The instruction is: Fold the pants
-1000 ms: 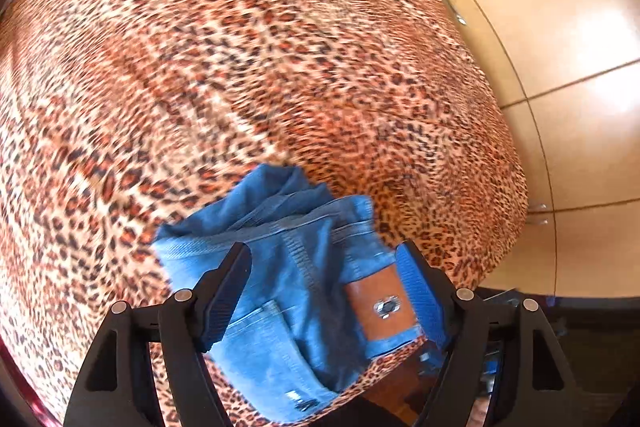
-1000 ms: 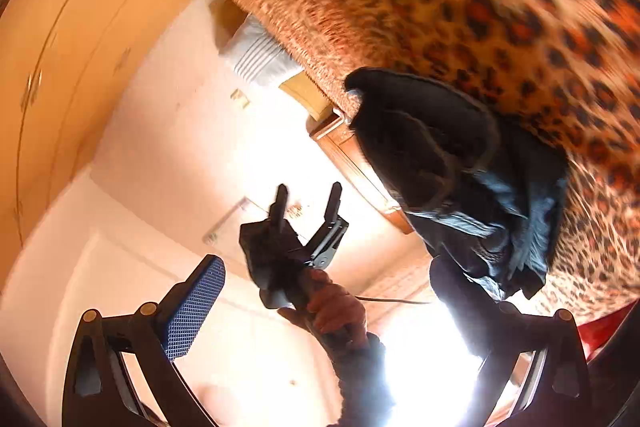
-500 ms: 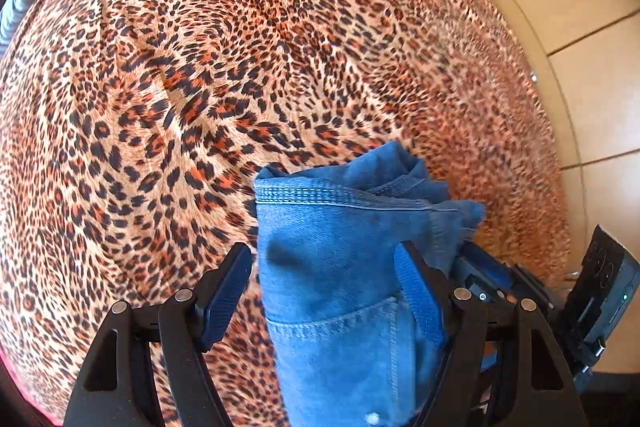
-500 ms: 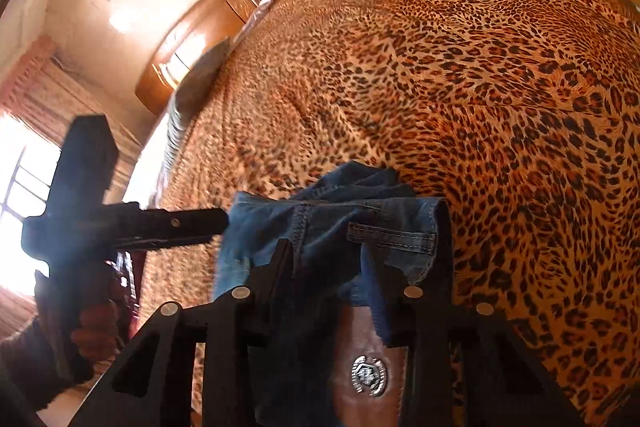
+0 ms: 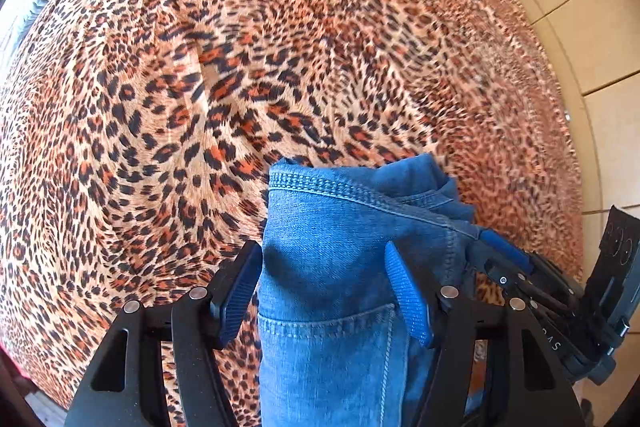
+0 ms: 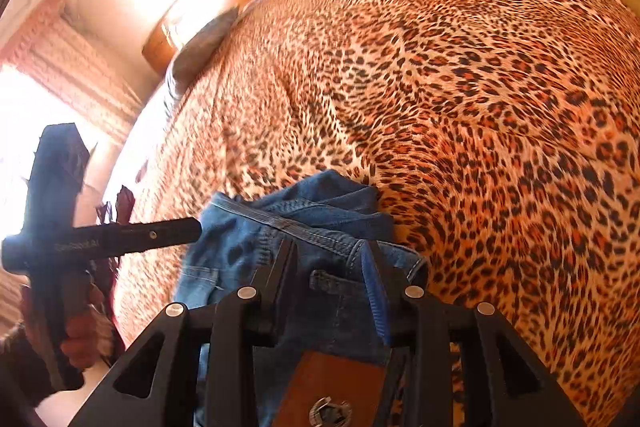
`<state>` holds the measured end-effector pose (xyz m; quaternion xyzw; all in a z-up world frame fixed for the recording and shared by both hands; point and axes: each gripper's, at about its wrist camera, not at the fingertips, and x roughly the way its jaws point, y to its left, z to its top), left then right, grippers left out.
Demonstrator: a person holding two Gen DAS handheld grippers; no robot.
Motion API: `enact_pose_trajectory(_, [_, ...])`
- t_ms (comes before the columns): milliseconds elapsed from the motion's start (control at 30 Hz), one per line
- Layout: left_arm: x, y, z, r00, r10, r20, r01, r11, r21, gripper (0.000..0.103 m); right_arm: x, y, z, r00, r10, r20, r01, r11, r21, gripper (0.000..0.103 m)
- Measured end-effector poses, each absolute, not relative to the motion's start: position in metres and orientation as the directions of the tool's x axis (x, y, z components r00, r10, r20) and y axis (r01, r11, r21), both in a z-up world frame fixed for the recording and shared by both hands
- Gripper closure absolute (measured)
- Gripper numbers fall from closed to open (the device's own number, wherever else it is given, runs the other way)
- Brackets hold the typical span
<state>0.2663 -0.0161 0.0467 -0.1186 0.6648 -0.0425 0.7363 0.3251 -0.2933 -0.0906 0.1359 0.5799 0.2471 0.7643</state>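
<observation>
Jeans (image 5: 336, 267) between fingers (image 5: 408, 295) of both grippers, over leopard-print bedspread (image 5: 240, 67)

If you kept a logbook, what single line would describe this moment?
phase: lifting | left gripper: shut on jeans | right gripper: shut on jeans | surface: leopard-print bedspread | fold: not yet done

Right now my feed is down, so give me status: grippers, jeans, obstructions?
Both grippers, left and right, shut on the jeans. Jeans bunched above the leopard bedspread. Nothing in the way.
</observation>
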Motion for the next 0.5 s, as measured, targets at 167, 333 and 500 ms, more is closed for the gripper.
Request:
enact_pose_trajectory(167, [0.249, -0.013, 0.068, 0.153, -0.235, -0.96, -0.126, 0.959, -0.255, 0.042, 0.324, -0.307, -0.079, 0.171, 0.589, -0.79, -0.254, 0.801, 0.543, 0.062])
enact_pose_trajectory(333, [0.171, -0.022, 0.105, 0.221, -0.2, -0.955, -0.016, 0.978, -0.208, 0.031, 0.26, -0.308, -0.043, 0.089, 0.68, -0.728, -0.428, 0.686, 0.588, 0.061])
enact_pose_trajectory(500, [0.127, -0.046, 0.042, 0.102, -0.108, -0.989, 0.026, 0.994, -0.106, 0.03, 0.207, -0.299, -0.091, 0.026, 0.521, -0.853, -0.477, 0.757, 0.447, 0.058])
